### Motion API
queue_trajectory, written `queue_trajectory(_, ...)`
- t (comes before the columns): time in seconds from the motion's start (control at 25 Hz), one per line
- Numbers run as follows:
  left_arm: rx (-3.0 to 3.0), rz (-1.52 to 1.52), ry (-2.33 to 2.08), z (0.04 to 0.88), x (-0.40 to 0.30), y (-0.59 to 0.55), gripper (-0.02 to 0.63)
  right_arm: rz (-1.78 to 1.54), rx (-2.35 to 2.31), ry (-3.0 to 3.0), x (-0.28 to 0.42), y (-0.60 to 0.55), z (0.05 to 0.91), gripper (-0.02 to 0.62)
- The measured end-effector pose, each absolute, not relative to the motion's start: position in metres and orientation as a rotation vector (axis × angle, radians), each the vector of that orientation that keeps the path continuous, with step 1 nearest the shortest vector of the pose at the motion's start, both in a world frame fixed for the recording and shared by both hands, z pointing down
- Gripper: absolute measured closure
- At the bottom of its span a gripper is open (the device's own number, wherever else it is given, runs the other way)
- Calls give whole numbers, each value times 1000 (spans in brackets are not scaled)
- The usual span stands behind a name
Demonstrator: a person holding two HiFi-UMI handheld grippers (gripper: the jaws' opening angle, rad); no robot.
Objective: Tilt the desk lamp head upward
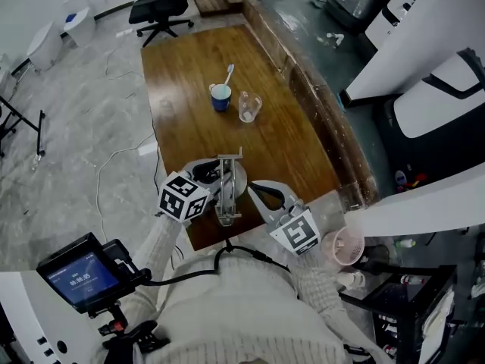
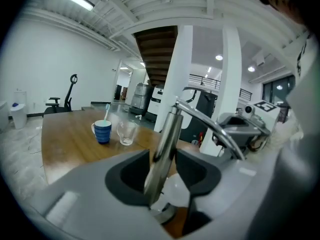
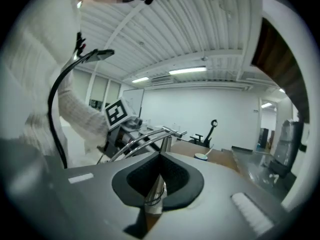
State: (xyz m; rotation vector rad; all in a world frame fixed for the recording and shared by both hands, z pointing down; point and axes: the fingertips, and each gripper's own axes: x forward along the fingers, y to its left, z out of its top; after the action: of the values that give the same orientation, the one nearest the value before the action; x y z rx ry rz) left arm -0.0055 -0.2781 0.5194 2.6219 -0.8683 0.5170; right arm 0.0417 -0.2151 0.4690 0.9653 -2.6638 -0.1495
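A chrome desk lamp (image 1: pixel 226 192) stands at the near edge of the wooden table (image 1: pixel 189 74). My left gripper (image 1: pixel 214 177) reaches it from the left. In the left gripper view its jaws stand open round the lamp's upright pole (image 2: pixel 162 154), which leans on the left pad with a gap on the right. A white rounded part (image 2: pixel 176 191) shows below the pole. My right gripper (image 1: pixel 255 190) comes in from the right and is shut (image 3: pixel 160 159) on a thin chrome lamp part with a spring (image 3: pixel 154 196). Two curved chrome arms (image 3: pixel 142 141) run between the grippers.
A blue cup with a toothbrush (image 1: pixel 220 95) and a clear glass (image 1: pixel 248 106) stand mid-table. An office chair (image 1: pixel 161 6) is beyond the far end. A pink cup (image 1: pixel 342 247) sits low at the right, and a device with a screen (image 1: pixel 79 275) at the lower left.
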Motion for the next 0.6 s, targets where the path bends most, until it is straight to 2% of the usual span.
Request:
queue_trajectory(0.2,2648,536,-773,518,-3,-278,453,-664,634,-2371,19,-207,489,597)
queue_trajectory(0.48,2657,515,-627,519,-3,-279,445,-1294,374,-2031,6,-195,491,485)
queue_trajectory(0.6,2641,485,-595,519,-3,-280,439,-1467,334,-1928,6,-196,491,472)
